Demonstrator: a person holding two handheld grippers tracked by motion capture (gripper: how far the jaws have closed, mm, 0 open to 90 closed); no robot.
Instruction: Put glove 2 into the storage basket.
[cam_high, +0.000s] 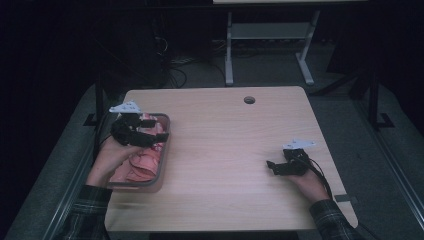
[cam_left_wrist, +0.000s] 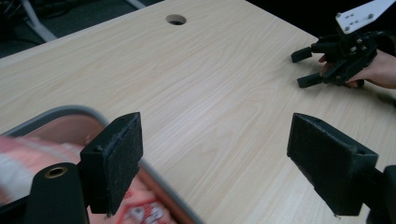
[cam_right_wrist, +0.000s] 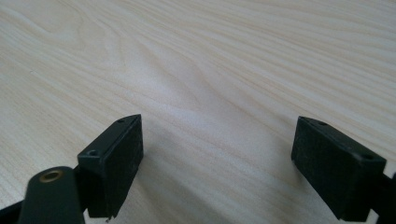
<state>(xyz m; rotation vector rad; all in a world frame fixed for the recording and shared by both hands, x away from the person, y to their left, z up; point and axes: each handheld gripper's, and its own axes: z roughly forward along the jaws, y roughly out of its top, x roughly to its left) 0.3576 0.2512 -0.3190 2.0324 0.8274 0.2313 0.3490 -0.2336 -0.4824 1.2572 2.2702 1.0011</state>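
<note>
Seen from above: a light wooden table (cam_high: 225, 150) with rounded corners, a round cable hole (cam_high: 249, 100) near its far edge. At the left edge, a clear plastic bin (cam_high: 164, 150) with a grey rim, long axis running from near edge to far edge, packed with pink and red crumpled packets (cam_high: 142, 167); printed markings on them too blurred to read. Over the far half of that bin, the left gripper (cam_high: 145, 131), held in the left hand (cam_high: 107, 160), jaws spread wide and empty, pointing rightward across the table. In the left gripper view, one jaw hanging above the bin's rim (cam_left_wrist: 70, 111) and its contents, the other above bare wood. Near the right edge, well apart from the bin, the right gripper (cam_high: 274, 167) in the right hand (cam_high: 310, 182), low over the tabletop, jaws parted and holding nothing, pointing left toward the table's middle; black cable (cam_high: 320, 172) trailing back along the wrist. Bare wood grain between its jaws in the right gripper view. White three-cornered plates atop both grippers. Plaid sleeves (cam_high: 87, 210) at the near edge. Open wood between the two grippers, unobstructed. Beyond the far edge, a dark floor, the white legs of another desk (cam_high: 229, 50) and loose cables (cam_high: 172, 65).
</note>
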